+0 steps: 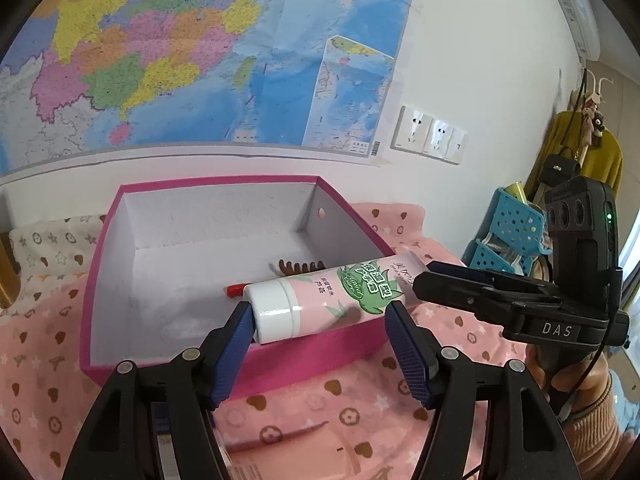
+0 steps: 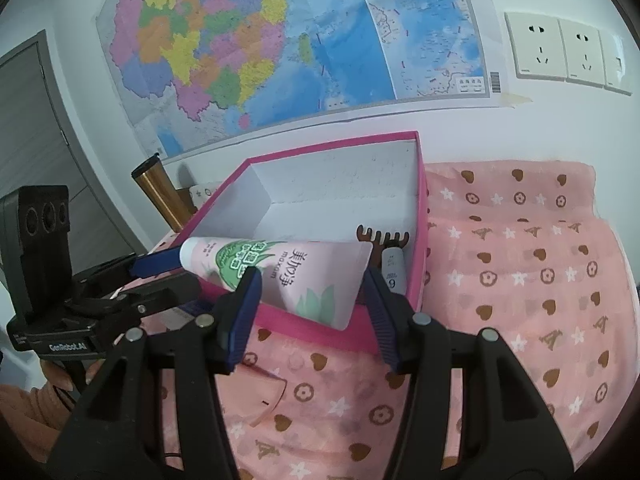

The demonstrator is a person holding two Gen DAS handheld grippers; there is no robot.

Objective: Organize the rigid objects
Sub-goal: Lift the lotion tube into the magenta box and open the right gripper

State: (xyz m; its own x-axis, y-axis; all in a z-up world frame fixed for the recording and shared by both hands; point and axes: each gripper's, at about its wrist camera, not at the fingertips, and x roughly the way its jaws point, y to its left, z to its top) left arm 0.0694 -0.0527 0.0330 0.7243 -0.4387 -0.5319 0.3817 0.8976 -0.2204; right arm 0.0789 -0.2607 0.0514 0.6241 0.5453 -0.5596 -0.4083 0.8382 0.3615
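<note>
A pink hand cream tube (image 1: 340,292) with a white cap hangs slanted over the front wall of the pink box (image 1: 108,248). My left gripper (image 1: 316,316) is shut on its cap end, the left pad against the cap and the right pad at the body. My right gripper (image 2: 310,288) is shut across the flat crimped end of the tube (image 2: 304,276). Each gripper shows in the other's view: the right gripper (image 1: 436,280) and the left gripper (image 2: 168,274). Inside the box (image 2: 420,220) lie a brown comb (image 2: 382,236), a small white tube (image 2: 393,270) and a red item (image 1: 234,289).
The box stands on a pink patterned cloth (image 2: 520,280) against a wall with a map. A flat pink object (image 2: 256,396) lies on the cloth in front of the box. Blue baskets (image 1: 508,232) stand to the right, and a gold cylinder (image 2: 160,192) to the left.
</note>
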